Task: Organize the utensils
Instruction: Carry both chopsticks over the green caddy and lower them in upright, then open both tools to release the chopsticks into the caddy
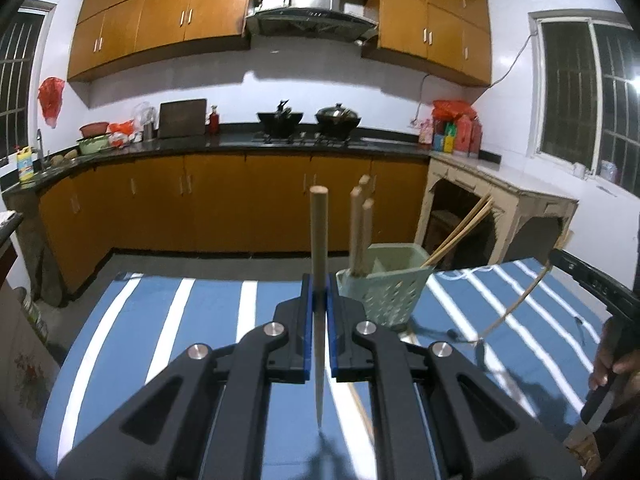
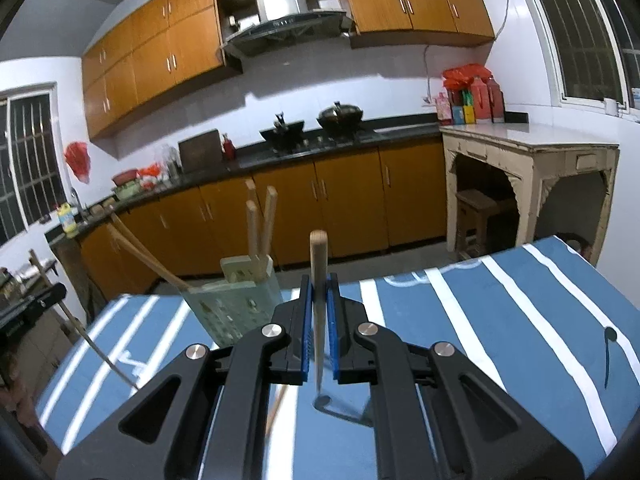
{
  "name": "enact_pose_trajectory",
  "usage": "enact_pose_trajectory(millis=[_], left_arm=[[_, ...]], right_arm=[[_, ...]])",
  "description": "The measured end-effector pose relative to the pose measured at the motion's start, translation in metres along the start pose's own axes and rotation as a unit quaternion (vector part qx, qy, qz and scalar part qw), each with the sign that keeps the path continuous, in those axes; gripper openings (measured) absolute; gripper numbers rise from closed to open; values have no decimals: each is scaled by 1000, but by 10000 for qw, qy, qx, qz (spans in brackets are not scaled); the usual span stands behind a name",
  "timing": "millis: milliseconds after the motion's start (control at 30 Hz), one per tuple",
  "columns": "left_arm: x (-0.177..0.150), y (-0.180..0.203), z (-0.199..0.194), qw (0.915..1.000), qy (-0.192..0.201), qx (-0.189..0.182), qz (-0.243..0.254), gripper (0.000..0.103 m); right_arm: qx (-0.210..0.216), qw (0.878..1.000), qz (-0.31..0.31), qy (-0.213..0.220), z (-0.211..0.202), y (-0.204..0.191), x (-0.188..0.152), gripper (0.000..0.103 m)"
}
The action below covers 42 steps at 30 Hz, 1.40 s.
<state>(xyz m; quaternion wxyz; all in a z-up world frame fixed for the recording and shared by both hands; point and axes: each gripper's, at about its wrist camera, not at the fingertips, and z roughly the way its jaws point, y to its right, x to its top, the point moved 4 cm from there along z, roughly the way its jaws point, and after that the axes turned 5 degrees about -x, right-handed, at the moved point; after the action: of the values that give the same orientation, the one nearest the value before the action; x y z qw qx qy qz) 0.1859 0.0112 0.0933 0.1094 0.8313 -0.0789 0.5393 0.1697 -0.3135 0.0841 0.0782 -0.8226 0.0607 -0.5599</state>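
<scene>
My left gripper [image 1: 319,286] is shut on a wooden-handled utensil [image 1: 319,236], held upright, handle up, its metal tip down above the table. A pale green slotted utensil holder [image 1: 386,288] stands just right of it, with wooden handles [image 1: 361,232] and chopsticks [image 1: 460,236] in it. My right gripper [image 2: 319,286] is shut on another wooden-handled utensil [image 2: 319,264], also upright, its metal end low near the cloth. The holder [image 2: 236,304] sits to its left in the right wrist view, with handles [image 2: 260,232] sticking up.
The table wears a blue cloth with white stripes [image 1: 180,320]. A thin wooden stick [image 1: 516,304] leans across the table on the right. More sticks lie under the grippers [image 2: 276,408]. Kitchen counters and cabinets [image 1: 240,200] stand behind; a pale side table [image 2: 532,160] at right.
</scene>
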Motion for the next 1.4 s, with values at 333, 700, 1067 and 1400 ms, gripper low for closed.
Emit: enact_pose_trajectory(millis=[333,700,1067,1400], left_arm=[[54,38,-9,9973,593,-431,105,7],[119,62,16,9877,1552,-193,-23,7],[118,44,86,9908,1309,59,-342,7],[114,35,117,9927,1171,67,-292,7]], right_arm=[[573,9956,17,740,-23,-35,58,8],[456,9810,104,1883,-6,-67,106,8],[191,9837,86,1788,56,-76,90,8],[117,9877,132,1557,75,-77,68,8]])
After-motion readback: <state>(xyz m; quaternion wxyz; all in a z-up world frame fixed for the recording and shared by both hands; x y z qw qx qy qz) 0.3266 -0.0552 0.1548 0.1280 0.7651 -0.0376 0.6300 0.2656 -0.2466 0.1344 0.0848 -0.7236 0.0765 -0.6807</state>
